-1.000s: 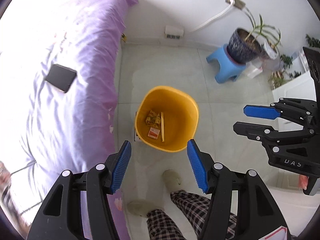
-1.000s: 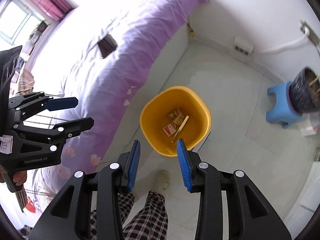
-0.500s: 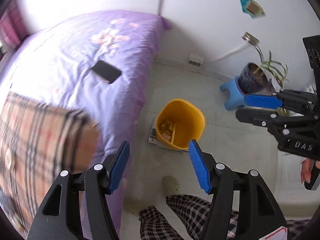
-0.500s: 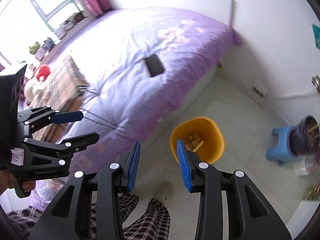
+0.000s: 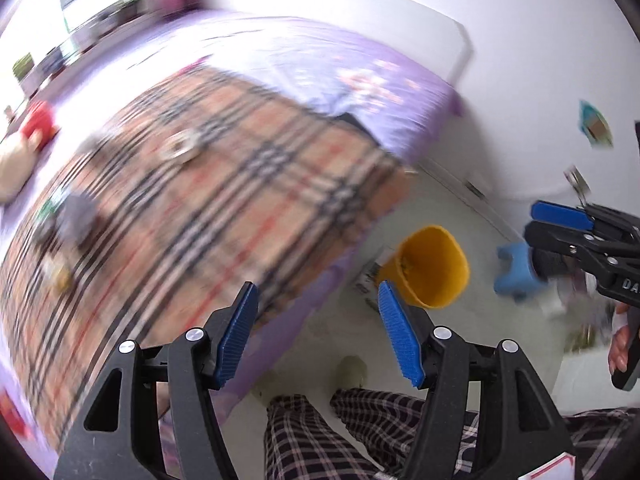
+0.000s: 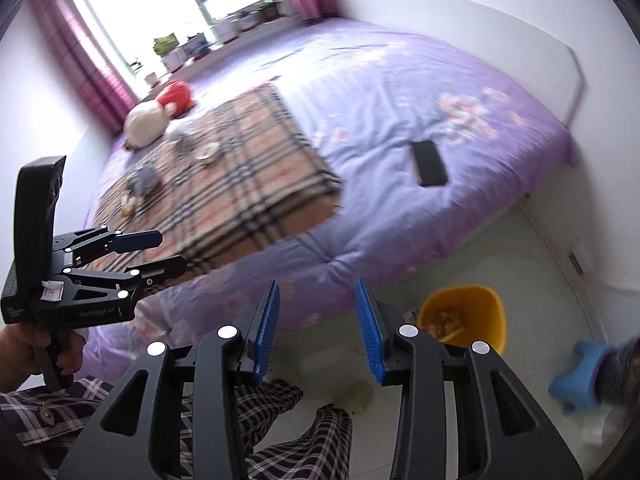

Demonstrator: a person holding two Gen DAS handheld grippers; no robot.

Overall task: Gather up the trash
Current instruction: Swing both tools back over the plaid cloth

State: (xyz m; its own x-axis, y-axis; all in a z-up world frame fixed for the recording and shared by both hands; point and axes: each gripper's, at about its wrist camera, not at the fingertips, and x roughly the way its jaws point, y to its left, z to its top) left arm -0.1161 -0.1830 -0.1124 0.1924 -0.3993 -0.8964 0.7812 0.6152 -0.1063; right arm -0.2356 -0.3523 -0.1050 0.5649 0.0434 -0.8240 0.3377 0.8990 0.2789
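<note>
Yellow bin [image 6: 464, 320], low and right of your right claw [image 6: 316, 328], has some trash. Both claws, left claw [image 5: 316, 332] too, gape empty. More scraps [image 6: 208, 152] wait ahead on the checked blanket [image 6: 240, 184].

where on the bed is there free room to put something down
Free: the purple cover between the plaid blanket and the black phone, and past the phone toward the headboard. Crowded: the blanket's window end, with blurred small scraps and a plush toy beside it.
</note>
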